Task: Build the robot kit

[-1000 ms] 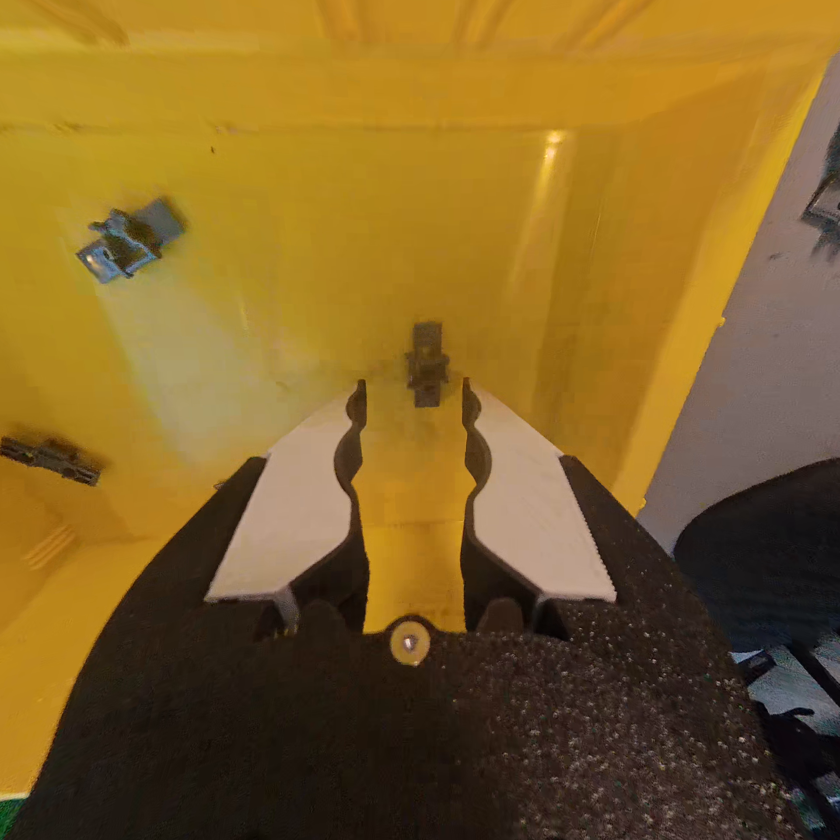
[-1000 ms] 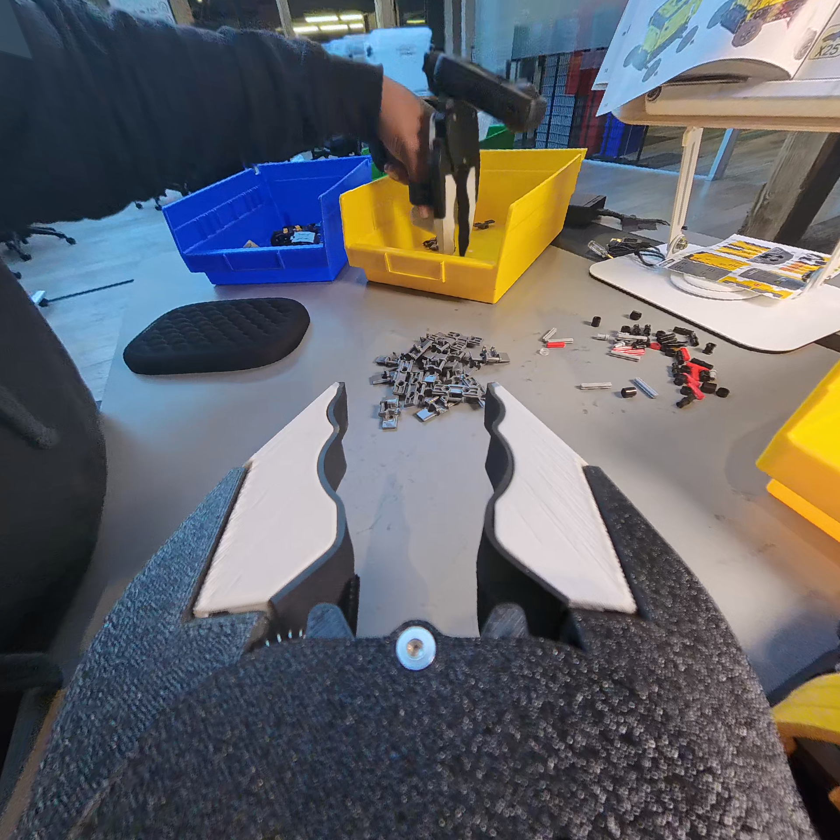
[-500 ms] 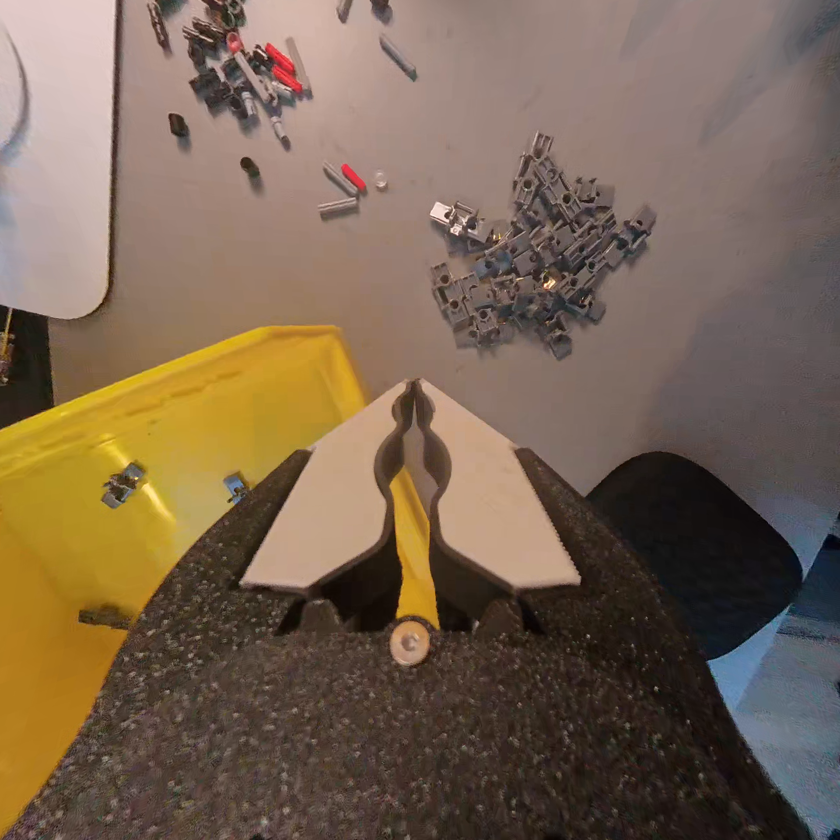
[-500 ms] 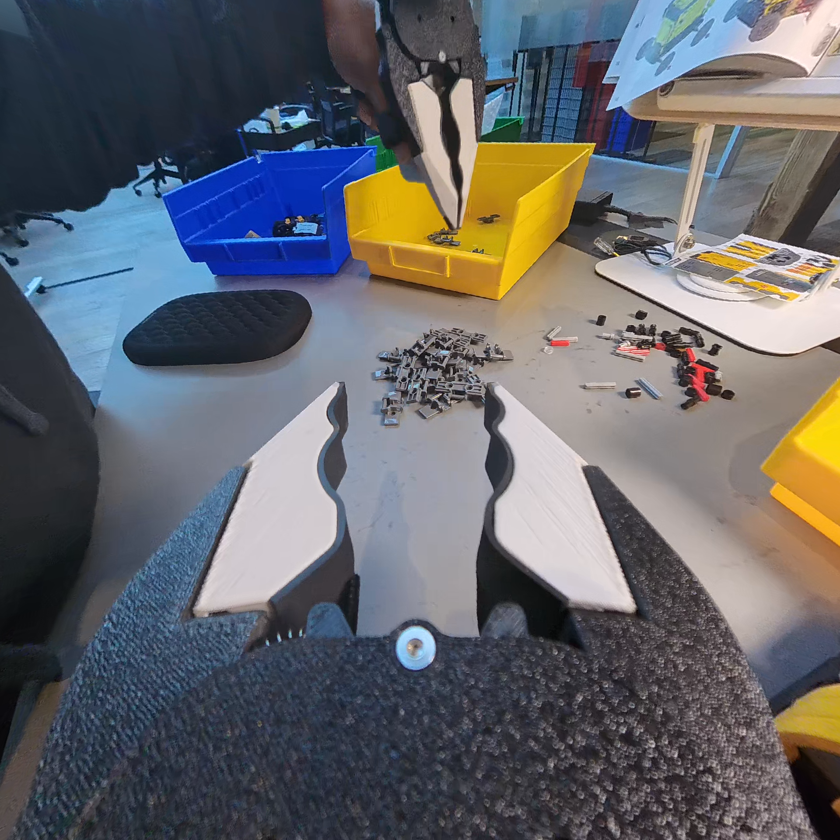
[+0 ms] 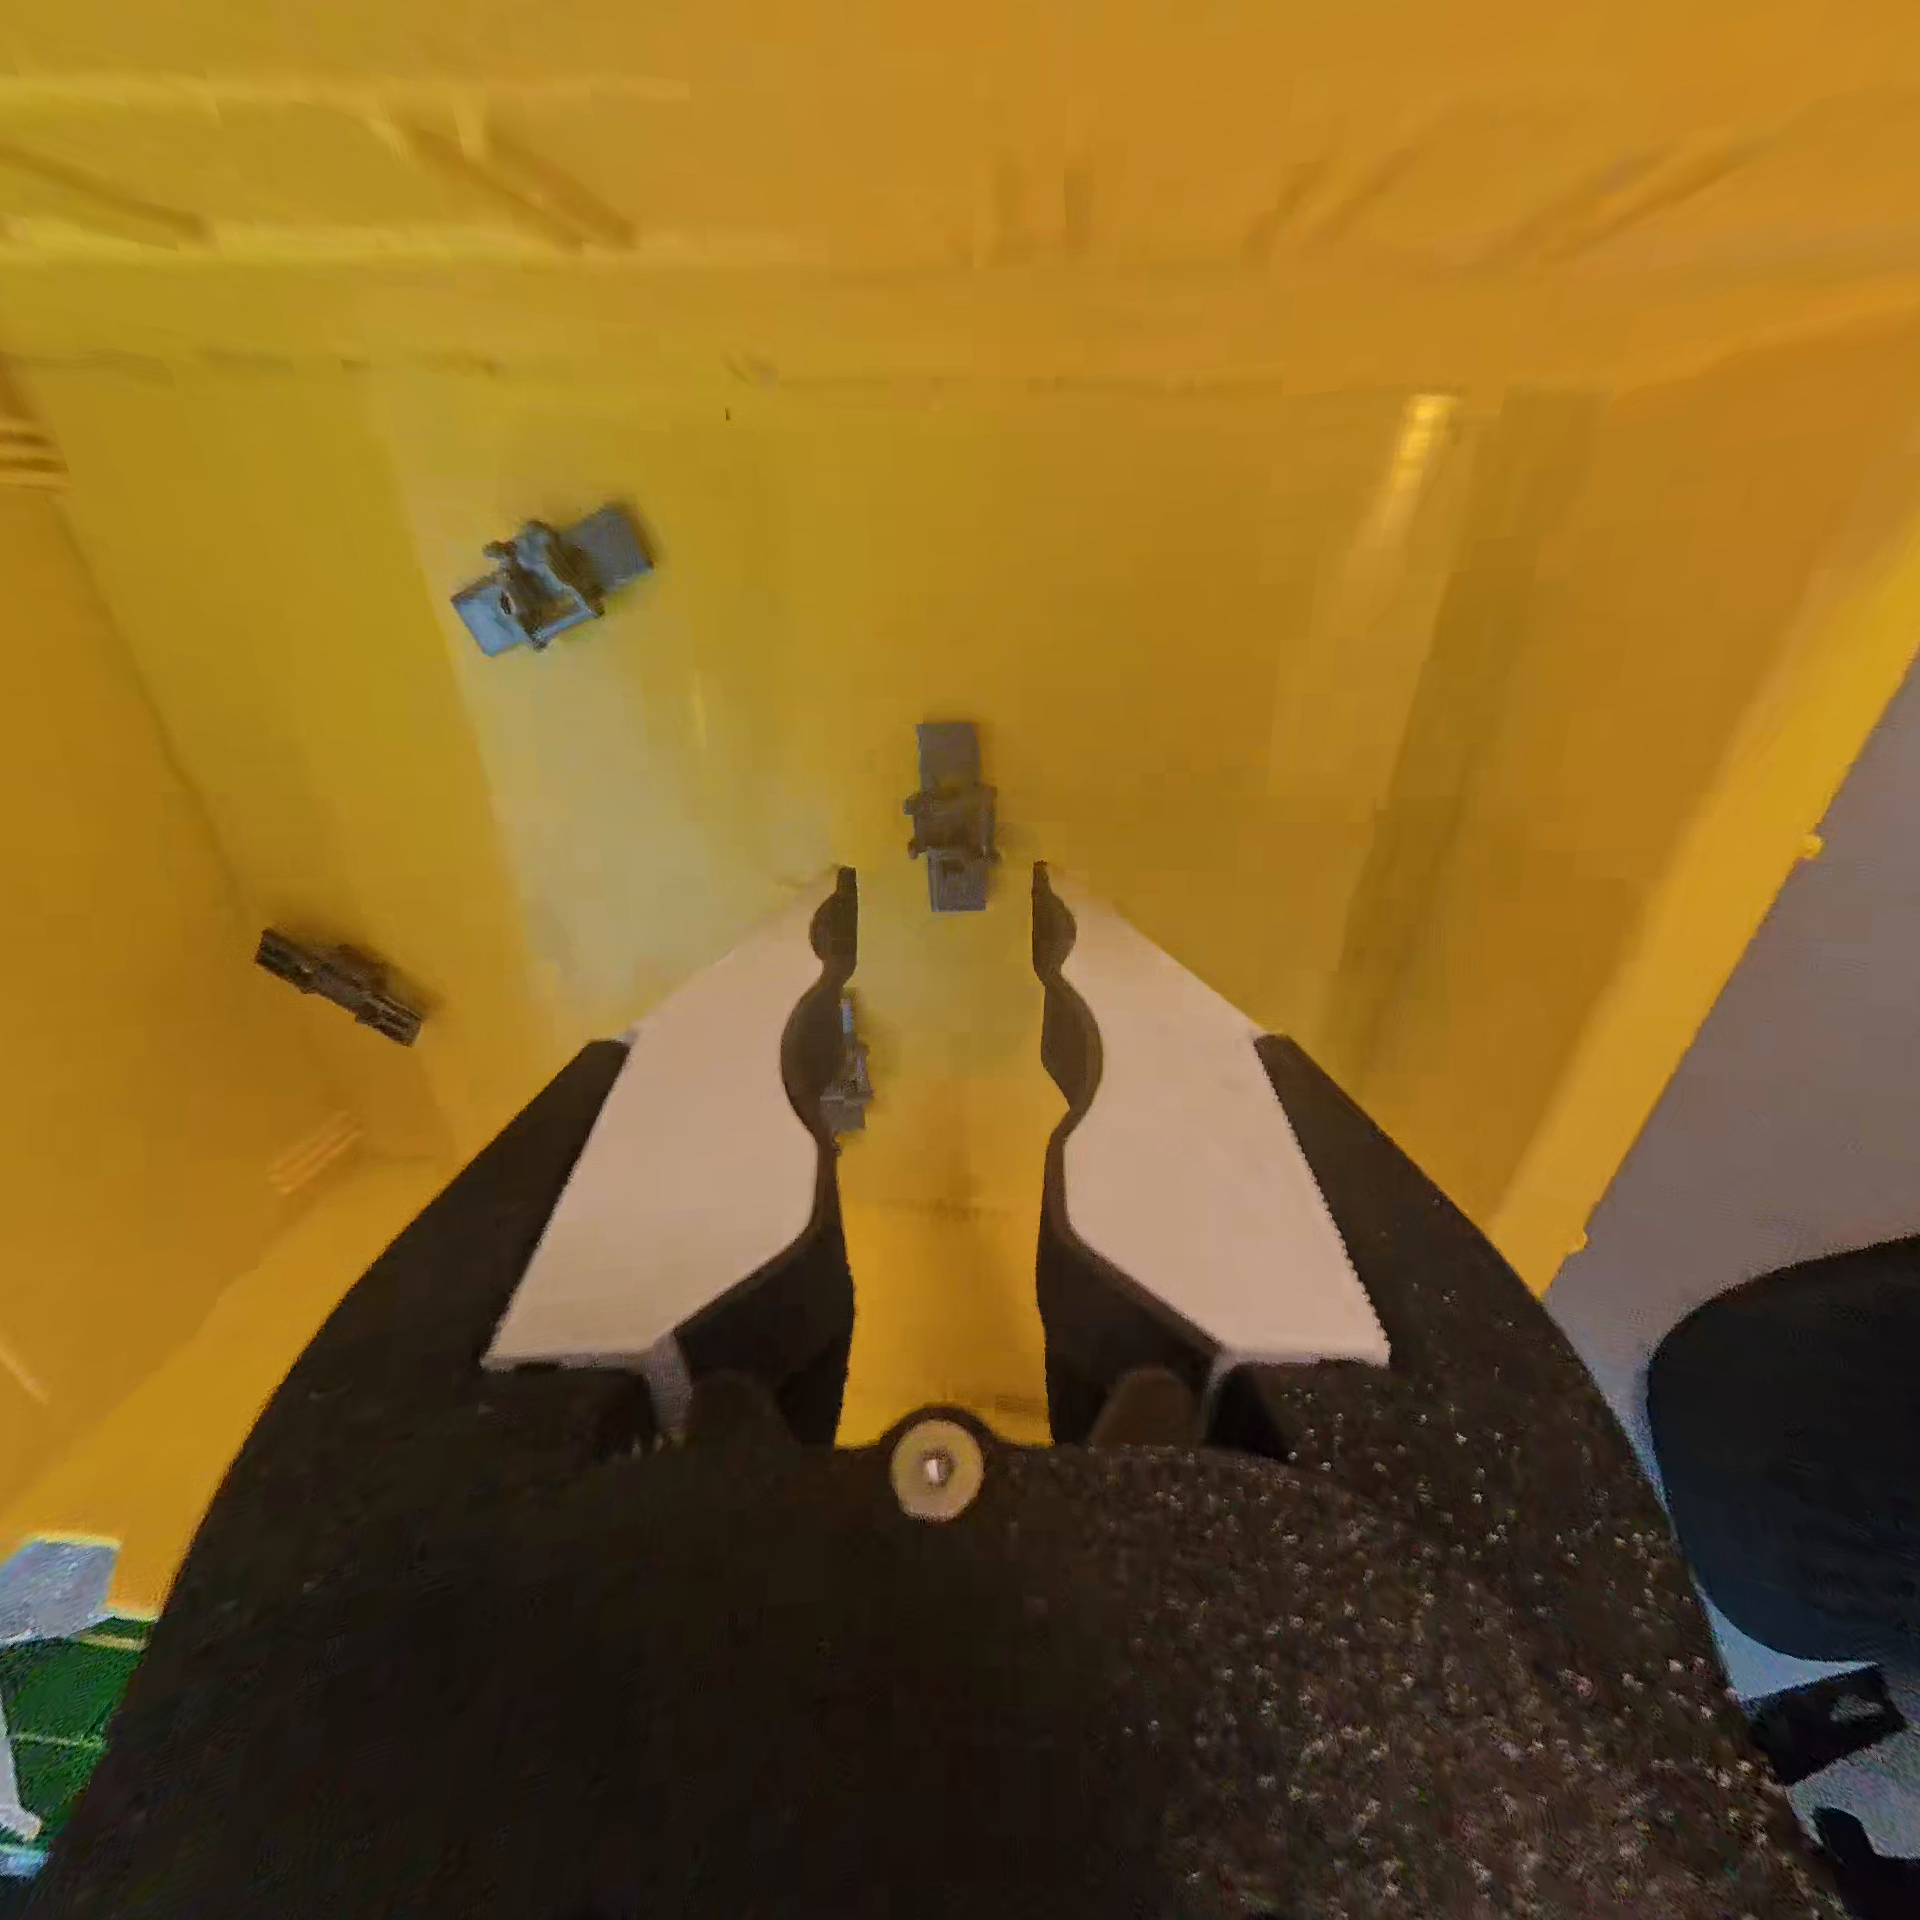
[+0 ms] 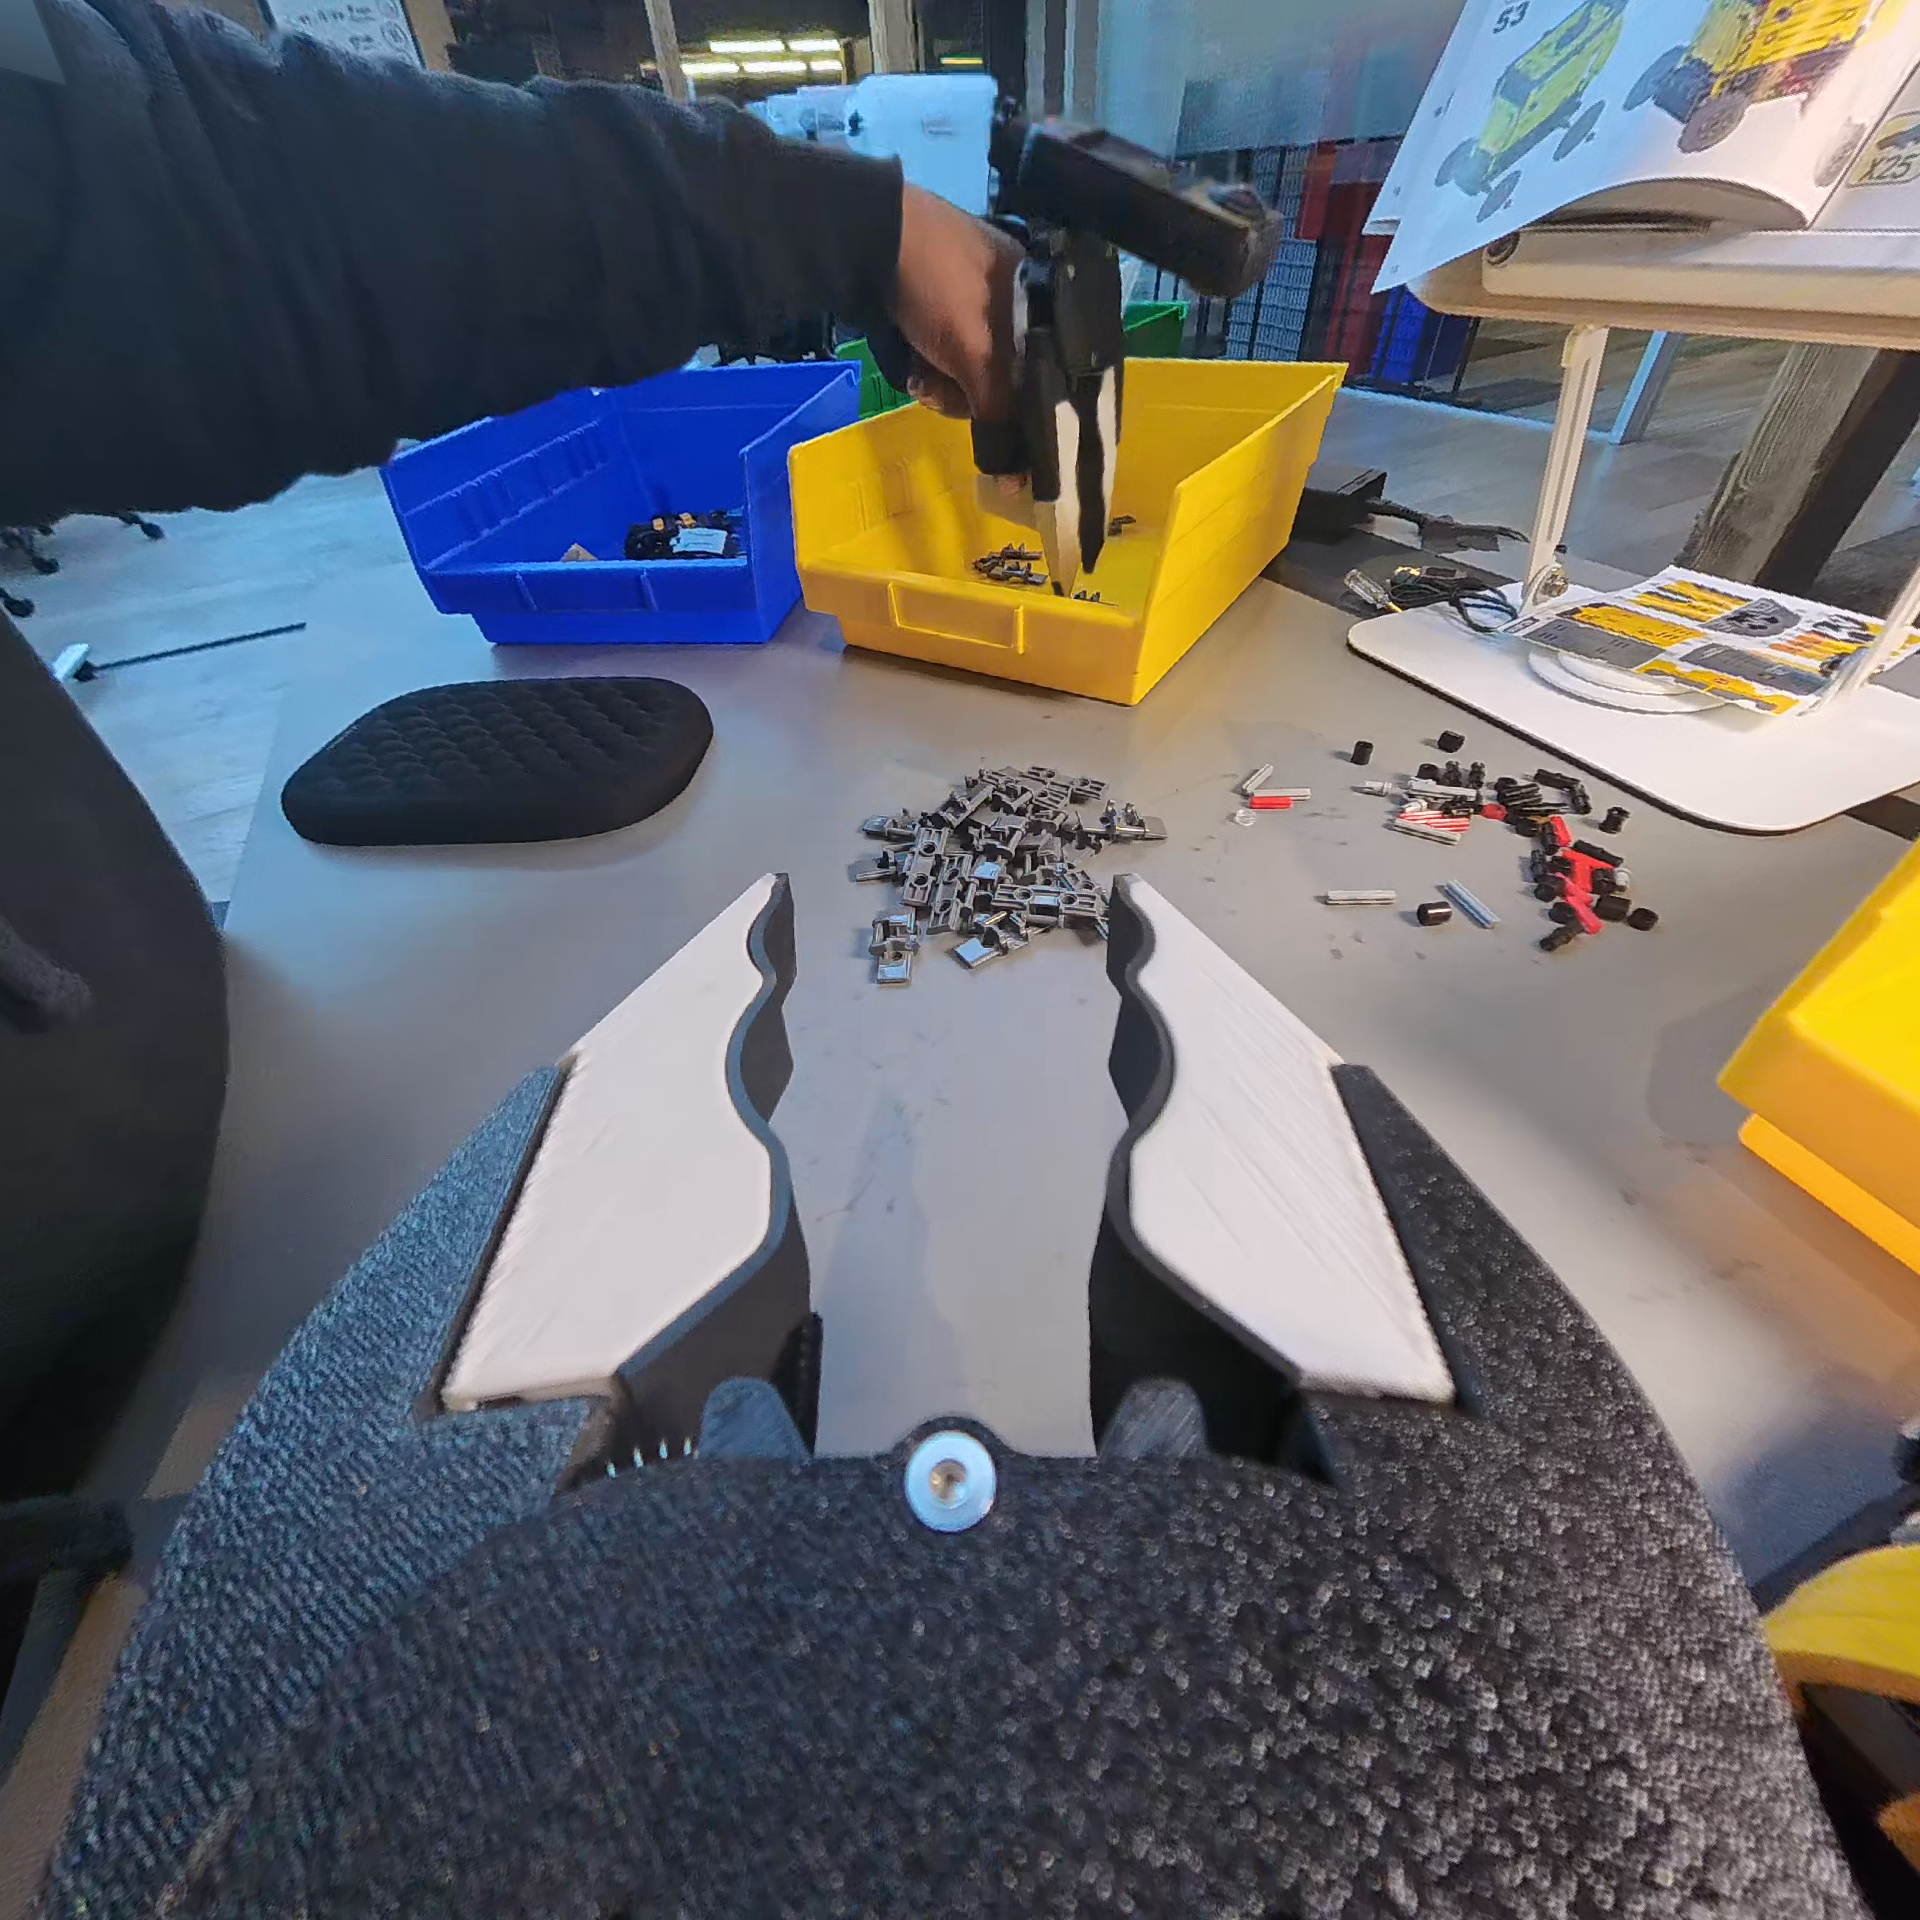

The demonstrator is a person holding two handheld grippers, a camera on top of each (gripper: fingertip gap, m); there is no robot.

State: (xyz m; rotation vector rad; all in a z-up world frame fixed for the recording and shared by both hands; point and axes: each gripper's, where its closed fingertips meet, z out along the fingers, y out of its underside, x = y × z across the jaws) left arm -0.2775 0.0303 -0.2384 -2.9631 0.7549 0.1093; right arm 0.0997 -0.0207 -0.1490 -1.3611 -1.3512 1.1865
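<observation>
Grey piece just beyond spread left jaws, yellow bin, right jaws spread.

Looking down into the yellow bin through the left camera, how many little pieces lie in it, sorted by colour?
Grey pieces: 3 (one partly hidden by a finger)
Near-black piece: 1
Total: 4

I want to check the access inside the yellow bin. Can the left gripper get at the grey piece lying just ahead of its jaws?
Probably yes. The left gripper is inside the yellow bin, jaws open, and the grey piece lies just beyond the tips with only bare floor between. Another small piece sits by the left jaw.
</observation>
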